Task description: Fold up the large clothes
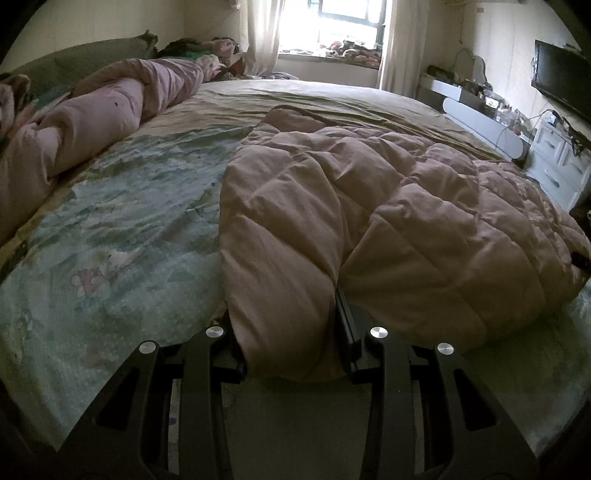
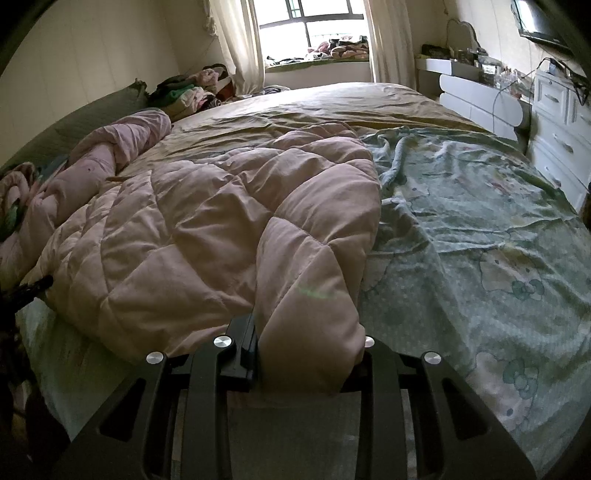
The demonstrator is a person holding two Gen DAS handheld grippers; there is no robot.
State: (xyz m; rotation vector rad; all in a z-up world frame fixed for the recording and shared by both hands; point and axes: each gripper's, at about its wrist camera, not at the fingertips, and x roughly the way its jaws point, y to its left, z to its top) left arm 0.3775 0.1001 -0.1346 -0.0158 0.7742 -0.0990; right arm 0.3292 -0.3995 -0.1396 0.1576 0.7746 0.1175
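Note:
A large pink quilted padded garment (image 1: 388,206) lies spread on the bed; it also shows in the right wrist view (image 2: 221,221). My left gripper (image 1: 291,332) is shut on the garment's near left edge, with puffy fabric bulging between the fingers. My right gripper (image 2: 306,347) is shut on the garment's near right edge the same way. The fingertips of both are hidden by the fabric. The other gripper's dark tip (image 2: 29,288) shows at the left edge of the right wrist view.
The bed has a green cartoon-print sheet (image 1: 110,236), also seen in the right wrist view (image 2: 480,229). A rolled pink duvet (image 1: 92,118) lies along the left. White drawers (image 2: 557,122), a wall TV (image 1: 561,77) and a window (image 1: 347,22) lie beyond.

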